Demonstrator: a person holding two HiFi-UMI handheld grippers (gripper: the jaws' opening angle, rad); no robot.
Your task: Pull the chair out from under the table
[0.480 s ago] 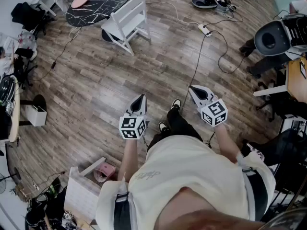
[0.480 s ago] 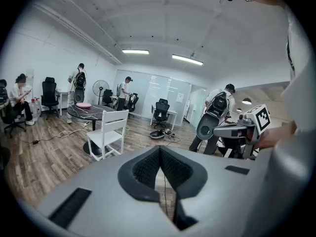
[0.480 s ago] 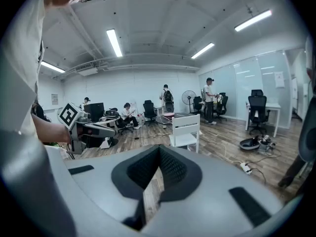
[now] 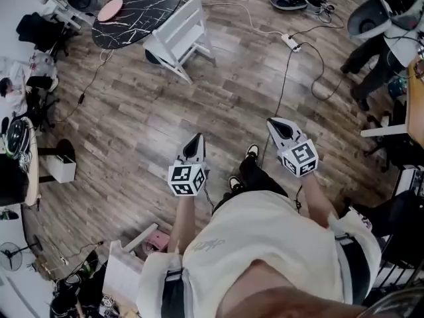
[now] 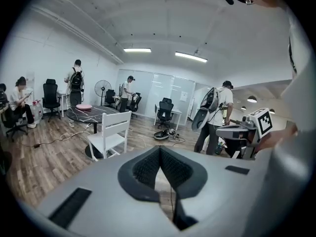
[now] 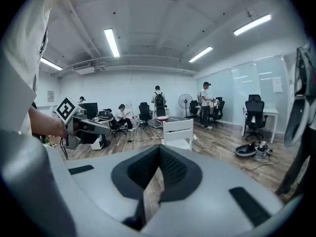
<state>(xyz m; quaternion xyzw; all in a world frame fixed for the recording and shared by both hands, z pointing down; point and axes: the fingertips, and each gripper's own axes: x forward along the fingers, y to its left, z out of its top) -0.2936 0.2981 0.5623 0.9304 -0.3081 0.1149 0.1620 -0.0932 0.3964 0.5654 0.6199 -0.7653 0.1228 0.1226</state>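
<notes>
Left tool [image 4: 193, 146] and right tool [image 4: 281, 130], pressed together and empty, hang far from the chair [image 4: 179, 37] at upper left — the floor cable [image 4: 281, 88] could trip the person.

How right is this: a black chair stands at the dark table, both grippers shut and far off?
No: the chair is white, as the head view shows. It stands at the dark table; left gripper and right gripper are shut, far off.
</notes>
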